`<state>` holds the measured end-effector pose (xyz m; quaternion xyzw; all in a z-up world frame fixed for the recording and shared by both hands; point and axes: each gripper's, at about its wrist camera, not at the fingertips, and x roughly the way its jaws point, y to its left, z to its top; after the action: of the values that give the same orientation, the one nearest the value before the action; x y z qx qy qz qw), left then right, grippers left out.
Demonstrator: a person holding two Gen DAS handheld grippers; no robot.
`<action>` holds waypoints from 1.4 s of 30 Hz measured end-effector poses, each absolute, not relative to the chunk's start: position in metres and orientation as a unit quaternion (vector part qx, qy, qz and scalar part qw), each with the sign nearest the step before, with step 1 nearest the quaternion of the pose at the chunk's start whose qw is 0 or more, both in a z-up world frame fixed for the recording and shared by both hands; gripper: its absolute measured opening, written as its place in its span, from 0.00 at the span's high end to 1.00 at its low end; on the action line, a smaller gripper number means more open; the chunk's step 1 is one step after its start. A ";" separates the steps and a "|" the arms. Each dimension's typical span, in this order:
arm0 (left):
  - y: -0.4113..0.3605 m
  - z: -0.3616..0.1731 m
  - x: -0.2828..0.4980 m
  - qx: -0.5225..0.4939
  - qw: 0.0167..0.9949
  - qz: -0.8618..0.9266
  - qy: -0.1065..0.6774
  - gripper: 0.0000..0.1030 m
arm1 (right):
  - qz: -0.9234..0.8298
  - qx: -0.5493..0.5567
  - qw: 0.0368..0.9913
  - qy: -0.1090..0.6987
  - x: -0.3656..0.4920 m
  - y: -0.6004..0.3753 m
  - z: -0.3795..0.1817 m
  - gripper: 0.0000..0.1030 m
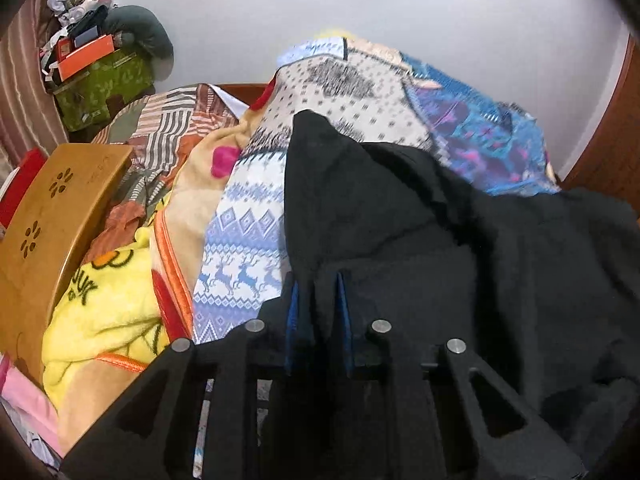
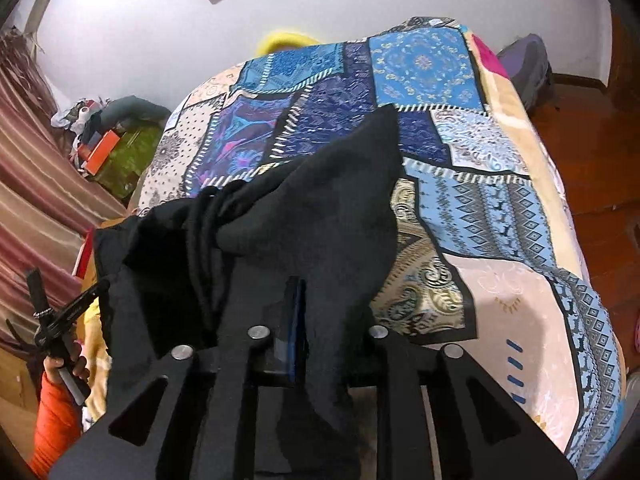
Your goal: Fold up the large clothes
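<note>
I had two grippers, one in each hand. My left gripper had its jaws almost closed, pinching a fold of the one black garment. Black cloth sat between the two blue pads and spread out ahead of the jaws and off to their right. My right gripper was also nearly closed on the same black garment. I could see only one of its blue pads, because the cloth hung over the other finger. A bunch of the cloth rose in a point just ahead of those jaws.

Under the garment lay one big patchwork blanket in blue and cream. Left of the left jaws I counted one yellow fleece blanket and one wooden board with two flower cut-outs. Far ahead to the left stood one green box. In the right wrist view, far left of the jaws, I saw one hand with an orange sleeve.
</note>
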<state>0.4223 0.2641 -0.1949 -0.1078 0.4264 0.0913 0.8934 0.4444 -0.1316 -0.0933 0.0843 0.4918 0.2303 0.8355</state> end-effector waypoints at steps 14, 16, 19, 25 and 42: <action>0.228 -0.174 0.361 -0.046 0.892 0.065 0.446 0.62 | 0.213 0.017 0.857 0.469 0.368 -0.150 -0.047 0.60; 0.227 -0.165 0.347 -0.054 0.894 0.061 0.441 0.53 | 0.213 0.008 0.858 0.467 0.351 -0.153 -0.038 0.59; 0.224 -0.148 0.322 -0.057 0.901 0.055 0.428 0.51 | 0.214 -0.005 0.864 0.456 0.324 -0.157 -0.024 0.57; 0.219 -0.131 0.283 -0.050 0.905 0.058 0.418 0.46 | 0.221 -0.019 0.864 0.453 0.286 -0.160 -0.013 0.57; 0.265 -0.232 0.202 -0.164 0.829 0.095 0.527 0.43 | 0.198 0.002 0.826 0.528 0.238 -0.190 -0.073 0.57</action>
<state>0.2022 0.2649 -0.2318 -0.1643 0.5266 0.0946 0.8287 0.2384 -0.1903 -0.0731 0.0020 0.5281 0.1984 0.8257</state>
